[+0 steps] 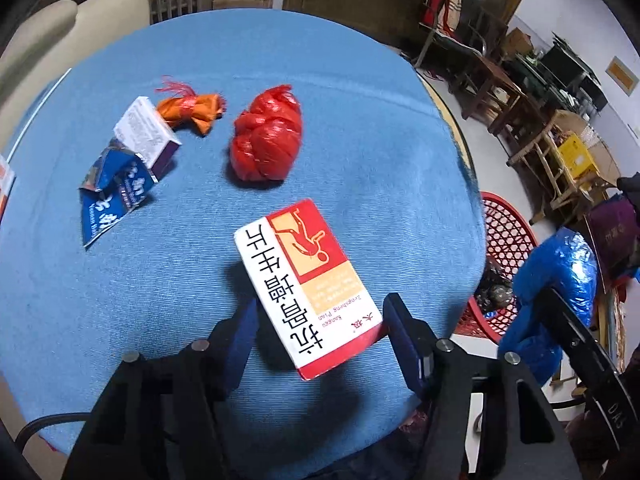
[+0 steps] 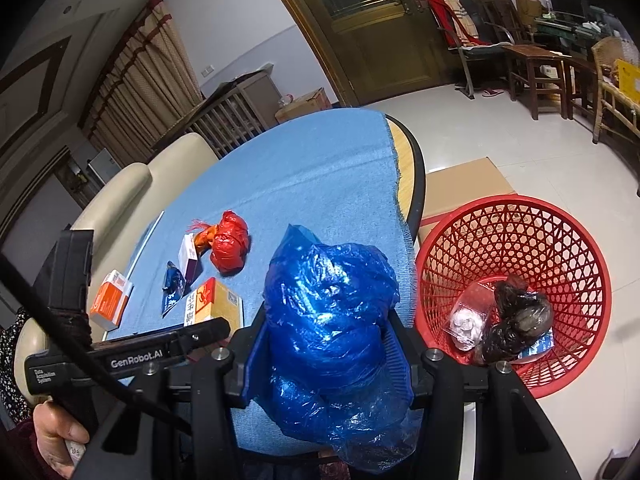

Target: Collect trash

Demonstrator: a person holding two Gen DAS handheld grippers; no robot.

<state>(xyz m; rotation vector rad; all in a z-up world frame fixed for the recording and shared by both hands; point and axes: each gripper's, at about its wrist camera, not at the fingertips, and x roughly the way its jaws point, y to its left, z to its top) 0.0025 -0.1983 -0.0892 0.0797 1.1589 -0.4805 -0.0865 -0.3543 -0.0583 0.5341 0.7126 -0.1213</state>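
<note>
A red and white medicine box (image 1: 304,280) lies slanted on the blue tablecloth (image 1: 360,112), and my left gripper (image 1: 320,322) is shut on its near end, one finger against each long side. My right gripper (image 2: 328,340) is shut on a crumpled blue plastic bag (image 2: 332,320), held over the table's near right edge. The same blue plastic bag (image 1: 556,280) shows at the right of the left wrist view. A red mesh basket (image 2: 512,202) stands on the floor right of the table, with a dark bag (image 2: 516,320) and clear packaging inside.
Farther back on the cloth lie a red bag ball (image 1: 266,136), an orange bag (image 1: 190,110), a white and purple box (image 1: 146,132) and a blue foil wrapper (image 1: 108,192). An orange box (image 2: 110,300) sits near the left edge. Flattened cardboard (image 2: 464,184) lies behind the basket.
</note>
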